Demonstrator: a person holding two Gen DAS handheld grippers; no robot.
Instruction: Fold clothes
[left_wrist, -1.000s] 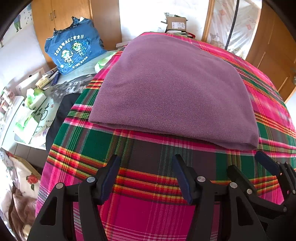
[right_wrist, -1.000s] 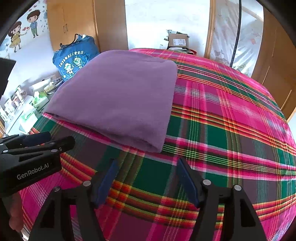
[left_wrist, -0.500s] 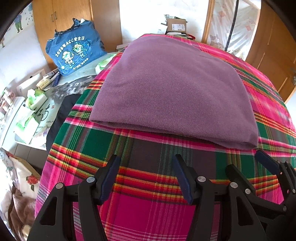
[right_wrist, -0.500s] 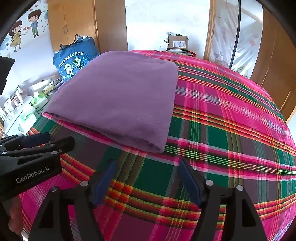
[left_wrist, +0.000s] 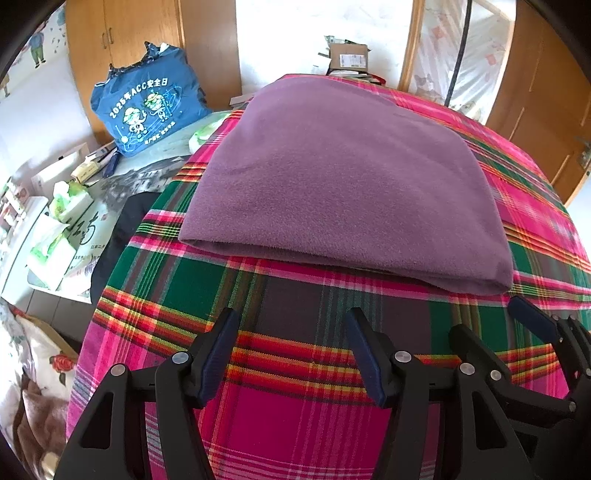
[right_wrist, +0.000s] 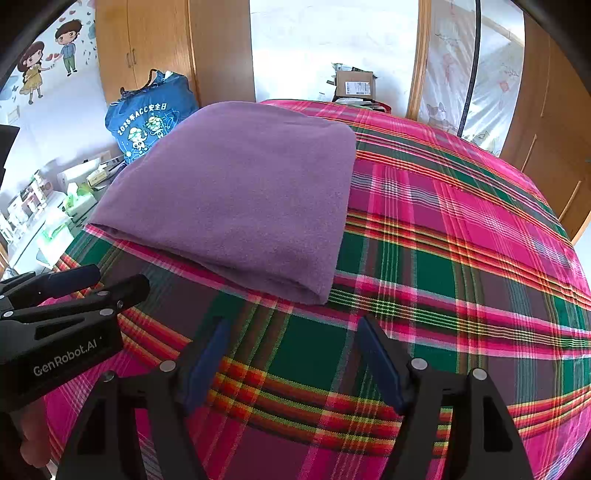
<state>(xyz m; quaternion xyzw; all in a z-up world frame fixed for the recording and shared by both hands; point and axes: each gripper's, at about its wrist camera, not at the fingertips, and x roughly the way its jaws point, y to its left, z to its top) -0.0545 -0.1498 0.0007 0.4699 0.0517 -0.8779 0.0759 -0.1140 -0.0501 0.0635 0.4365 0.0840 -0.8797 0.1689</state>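
A folded purple fleece garment (left_wrist: 343, 181) (right_wrist: 236, 195) lies flat on the plaid bedspread (left_wrist: 295, 413) (right_wrist: 454, 251), its thick folded edge facing me. My left gripper (left_wrist: 291, 325) hovers open just short of that near edge, nothing between its fingers. My right gripper (right_wrist: 291, 328) is also open and empty, a little in front of the garment's near right corner. The right gripper (left_wrist: 513, 317) shows at the lower right of the left wrist view. The left gripper (right_wrist: 107, 277) shows at the lower left of the right wrist view, held by a hand (right_wrist: 33, 428).
A blue printed tote bag (left_wrist: 147, 107) leans on wooden cabinets at the back left. A cluttered side surface with tissue packs (left_wrist: 59, 221) runs along the bed's left edge. A cardboard box (right_wrist: 356, 86) sits beyond the far end. Wooden doors (right_wrist: 554, 122) stand on the right.
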